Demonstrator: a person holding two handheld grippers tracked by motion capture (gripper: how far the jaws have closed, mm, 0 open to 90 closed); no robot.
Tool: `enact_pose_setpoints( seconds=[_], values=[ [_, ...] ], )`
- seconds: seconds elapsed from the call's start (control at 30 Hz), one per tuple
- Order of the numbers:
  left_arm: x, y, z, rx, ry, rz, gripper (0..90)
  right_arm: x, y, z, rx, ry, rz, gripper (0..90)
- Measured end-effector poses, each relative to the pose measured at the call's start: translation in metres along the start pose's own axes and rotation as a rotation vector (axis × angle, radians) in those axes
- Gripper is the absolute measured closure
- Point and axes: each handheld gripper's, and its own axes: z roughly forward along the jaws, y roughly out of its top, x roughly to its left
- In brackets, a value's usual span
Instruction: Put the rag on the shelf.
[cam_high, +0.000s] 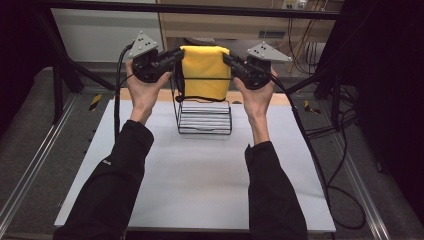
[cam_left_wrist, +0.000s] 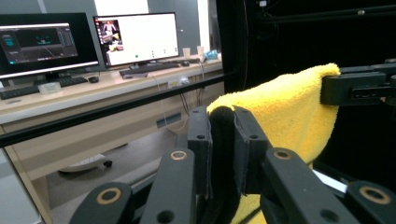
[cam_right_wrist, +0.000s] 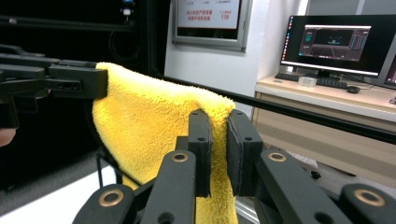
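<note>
Towel (cam_high: 204, 70), bright yellow and fluffy, hangs folded between the 2 grippers above the black wire basket (cam_high: 205, 117) at the far side of the white counter (cam_high: 200, 175). Its top edge is stretched level, and its lower edge appears to dip inside the basket's rim. The left gripper (cam_high: 176, 56) has its jaws nearly closed on 1 top corner, and the right gripper (cam_high: 227, 59) pinches the other the same way. Slippage is the likely risk: thick pile held only at the corners could pull free if the hands spread apart. Snagging is another: the cloth could catch on the wire rim and tip the light basket, or bunch up unevenly on the way in.
</note>
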Motion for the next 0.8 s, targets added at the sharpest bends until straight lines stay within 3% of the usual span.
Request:
enact_pose_setpoints(
  seconds=[0.17,0.37,0.6,0.8],
  values=[
    [-0.005,-0.004,-0.008,0.014,-0.016,0.015,78.4,0.004,-0.001,-0.008,0.037,0.017,-0.014,81.4],
    [-0.011,-0.007,-0.016,0.07,-0.043,0.015,77.7,0.01,-0.003,-0.016,0.071,0.036,-0.047,80.9],
    [-0.019,-0.01,-0.022,0.164,-0.028,0.025,76.1,0.015,-0.009,-0.021,0.117,0.063,-0.041,80.8],
    [-0.021,-0.013,-0.024,0.211,-0.036,0.017,75.3,0.015,-0.016,-0.024,0.141,0.088,-0.024,80.8]
  ],
)
